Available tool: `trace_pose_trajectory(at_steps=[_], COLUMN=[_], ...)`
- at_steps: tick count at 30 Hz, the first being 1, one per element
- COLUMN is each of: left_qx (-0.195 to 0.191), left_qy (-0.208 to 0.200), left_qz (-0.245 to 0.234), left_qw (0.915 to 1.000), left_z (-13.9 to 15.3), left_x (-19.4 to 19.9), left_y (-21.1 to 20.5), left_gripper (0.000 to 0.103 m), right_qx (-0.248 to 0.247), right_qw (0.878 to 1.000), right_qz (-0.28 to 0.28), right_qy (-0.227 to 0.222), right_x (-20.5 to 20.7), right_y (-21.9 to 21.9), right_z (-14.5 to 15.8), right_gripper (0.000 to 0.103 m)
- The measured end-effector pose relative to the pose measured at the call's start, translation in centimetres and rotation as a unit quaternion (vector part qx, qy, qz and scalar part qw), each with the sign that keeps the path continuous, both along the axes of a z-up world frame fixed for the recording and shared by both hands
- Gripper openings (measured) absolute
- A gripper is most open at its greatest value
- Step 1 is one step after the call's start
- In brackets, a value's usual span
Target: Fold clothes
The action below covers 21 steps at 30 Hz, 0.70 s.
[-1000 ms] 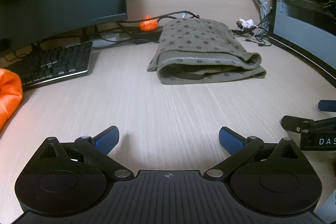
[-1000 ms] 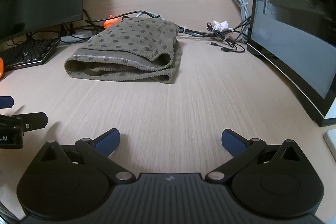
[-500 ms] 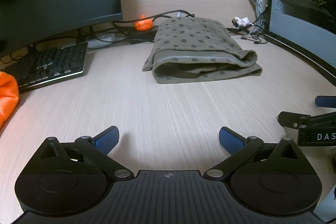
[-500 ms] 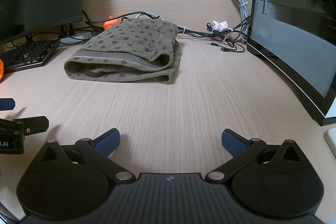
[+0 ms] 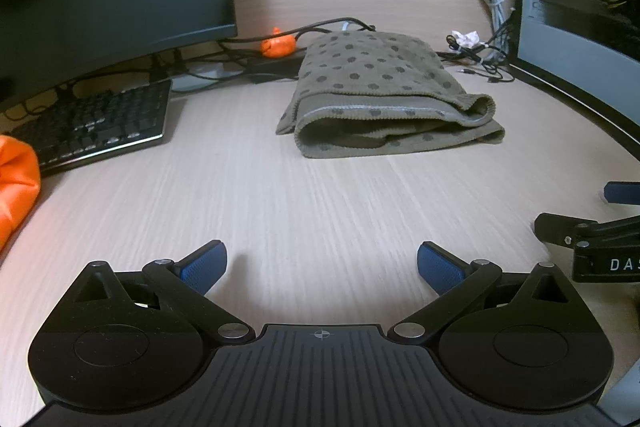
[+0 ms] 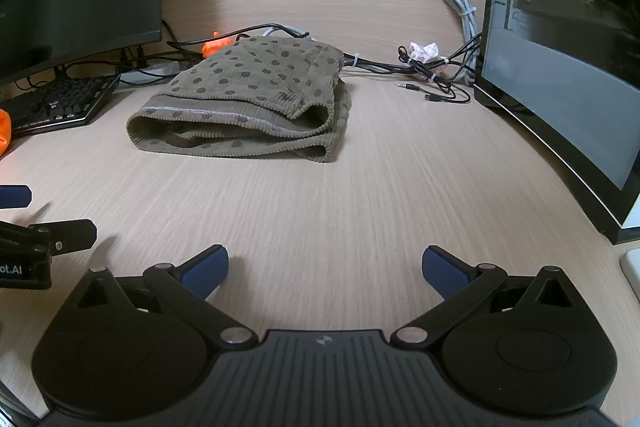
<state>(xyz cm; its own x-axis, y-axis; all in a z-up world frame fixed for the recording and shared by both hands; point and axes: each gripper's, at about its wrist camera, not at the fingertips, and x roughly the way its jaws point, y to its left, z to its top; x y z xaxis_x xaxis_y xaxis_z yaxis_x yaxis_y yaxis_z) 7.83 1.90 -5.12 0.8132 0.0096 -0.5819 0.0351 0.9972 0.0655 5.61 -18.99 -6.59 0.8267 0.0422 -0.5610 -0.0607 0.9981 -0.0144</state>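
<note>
The left gripper (image 5: 319, 265) and right gripper (image 6: 325, 267) both hover low over the pale wooden bench (image 5: 320, 203), jaws spread wide and empty — probably because no fold is in hand. Well ahead of both lies the olive polka-dot garment (image 5: 376, 83), already folded into a thick bundle with its layered edges facing the cameras. A keyboard (image 5: 96, 123) sits to its left and tangled cables (image 6: 432, 75) to its right — pushed back, seemingly for folding room.
</note>
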Motion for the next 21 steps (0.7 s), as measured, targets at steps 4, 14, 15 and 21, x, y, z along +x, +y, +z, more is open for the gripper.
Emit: trace_pose_trajectory(at_steps=[4, 14, 15, 21], left_qx=[0.001, 0.005, 0.005, 0.007], left_qy=[-0.001, -0.001, -0.001, -0.003], left_qz=[0.002, 0.005, 0.005, 0.001], left_qw=[1.0000, 1.0000, 1.0000, 1.0000], left_z=[-0.03, -0.07, -0.08, -0.14], left_x=[-0.03, -0.12, -0.13, -0.21], left_y=[-0.01, -0.12, -0.13, -0.21], left_gripper=[0.103, 0.103, 0.103, 0.103], right_qx=[-0.002, -0.002, -0.002, -0.002], right_qw=[1.000, 1.000, 1.000, 1.000], right_qz=[0.002, 0.005, 0.005, 0.003], right_qy=[-0.002, -0.006, -0.007, -0.009], right_x=[-0.04, -0.12, -0.11, -0.05], right_y=[0.07, 0.05, 0.04, -0.03], right_z=[0.03, -0.02, -0.02, 0.02], right_gripper=[0.103, 0.103, 0.103, 0.103])
